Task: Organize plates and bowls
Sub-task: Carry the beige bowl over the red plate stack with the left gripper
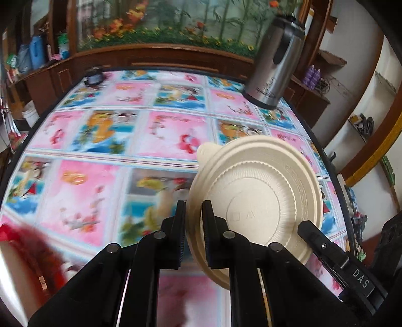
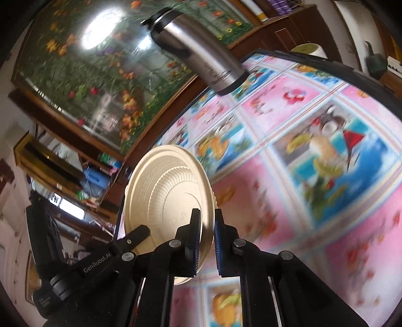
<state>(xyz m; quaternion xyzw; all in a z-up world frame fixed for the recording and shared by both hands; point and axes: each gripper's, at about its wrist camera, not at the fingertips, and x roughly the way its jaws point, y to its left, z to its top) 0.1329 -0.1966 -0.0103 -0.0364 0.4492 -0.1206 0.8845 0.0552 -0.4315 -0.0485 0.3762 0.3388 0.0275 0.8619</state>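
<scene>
- Behind the table point(image 1: 105, 140) runs a dark wooden cabinet front with a glass panel full of painted flowers point(image 1: 176, 22), and shelves of clutter stand to either side.
- Covering the table is a glossy cloth of pink and blue picture squares, blurred in both views.
- A steel thermos point(image 1: 273, 63) with a black lid and base stands near the far right corner of the table in the left wrist view; the right wrist view shows it tilted across the top of the picture point(image 2: 198, 50).
- A small dark round object point(image 1: 94, 76) sits at the far left edge of the table; what it is I cannot tell.
- The left gripper point(image 1: 193, 226) is clamped narrow on the rim of a cream plate point(image 1: 263, 198), which is held up off the cloth, its ribbed underside facing the camera.
- The right gripper point(image 2: 207, 231) pinches the same plate point(image 2: 165, 191) at its opposite rim, its jaws nearly together with the edge between them.
- Each view shows the other gripper's black fingertip lying against the plate's far edge.
- Something red and fuzzy point(image 1: 27, 241) fills the lower left of the left wrist view, too blurred to identify.
</scene>
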